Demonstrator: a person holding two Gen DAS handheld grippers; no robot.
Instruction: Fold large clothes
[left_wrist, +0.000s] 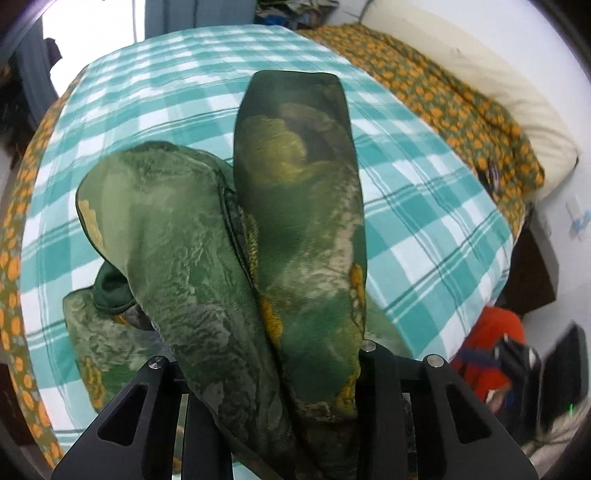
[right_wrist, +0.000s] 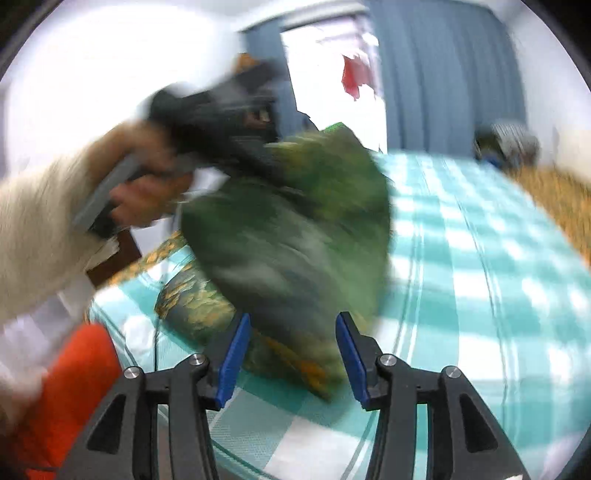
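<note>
The left gripper (left_wrist: 273, 387) is clamped on the green garment (left_wrist: 295, 206), which fills the frame's centre; the right gripper (right_wrist: 291, 354) stands apart, empty, below it.

Green garment (left_wrist: 295, 221) mottled with yellow-gold patches; bed cover (left_wrist: 424, 206) in teal-and-white checks; blanket (left_wrist: 461, 110) olive with orange spots; blue pads (right_wrist: 232, 358) on black fingers

Bed (left_wrist: 476, 122): teal-checked sheet (left_wrist: 177, 85) over orange-patterned cover; green garment (left_wrist: 96, 332) partly resting there.
</note>
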